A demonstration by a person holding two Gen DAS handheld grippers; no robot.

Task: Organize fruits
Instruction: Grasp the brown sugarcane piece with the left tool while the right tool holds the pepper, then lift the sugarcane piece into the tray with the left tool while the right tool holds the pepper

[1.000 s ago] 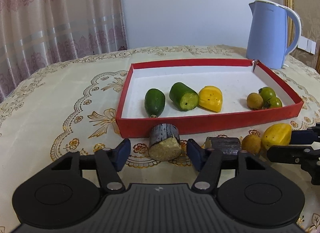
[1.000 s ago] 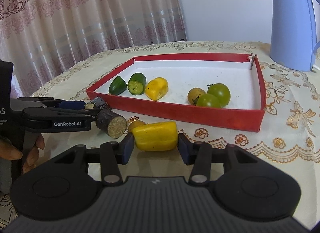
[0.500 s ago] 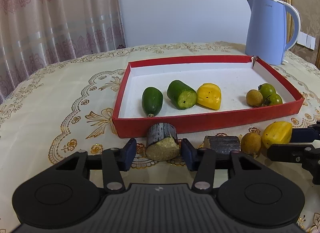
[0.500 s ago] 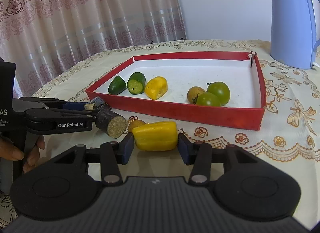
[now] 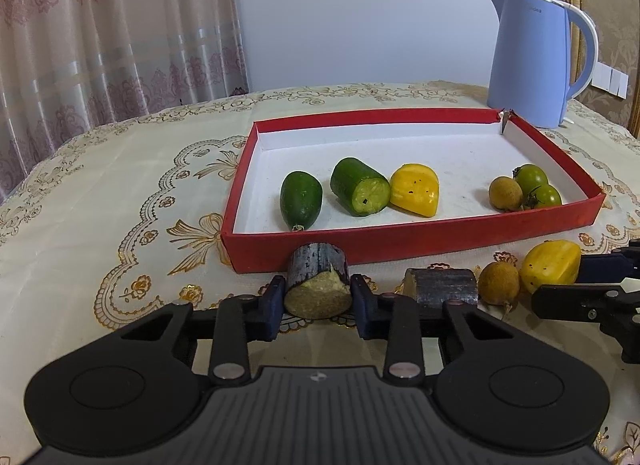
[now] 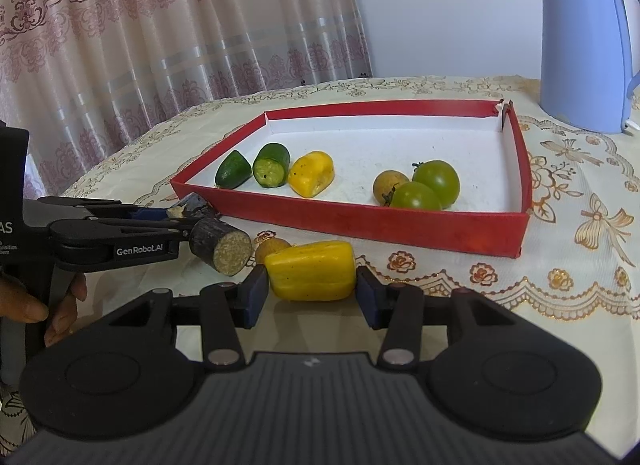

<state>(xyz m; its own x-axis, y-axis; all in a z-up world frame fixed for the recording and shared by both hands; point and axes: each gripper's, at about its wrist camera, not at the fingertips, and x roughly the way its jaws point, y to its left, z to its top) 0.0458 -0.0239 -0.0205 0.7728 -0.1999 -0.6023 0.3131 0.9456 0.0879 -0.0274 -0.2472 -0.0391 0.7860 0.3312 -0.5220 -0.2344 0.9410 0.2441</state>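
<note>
In the left wrist view my left gripper (image 5: 318, 301) has its jaws closing, and both blue pads press on an upright dark sugarcane piece (image 5: 316, 285) just in front of the red tray (image 5: 400, 243). A second sugarcane piece (image 5: 444, 285) and a longan (image 5: 499, 283) lie to its right. My right gripper (image 6: 312, 293) is shut on a yellow fruit piece (image 6: 312, 271). From the right wrist view, the left gripper (image 6: 188, 211) sits at the left, with the loose sugarcane piece (image 6: 220, 247) in front of it.
The tray holds two green cucumber pieces (image 5: 301, 199), a yellow piece (image 5: 414, 195), a longan (image 5: 506, 193) and two green tomatoes (image 5: 530, 179). A blue kettle (image 5: 532, 65) stands behind its far right corner. A hand (image 6: 24, 305) grips the left gripper's handle. Curtains hang at the left.
The left gripper's jaws have come together from wide apart until the pads meet the sugarcane piece. The right gripper and its yellow piece have stayed still.
</note>
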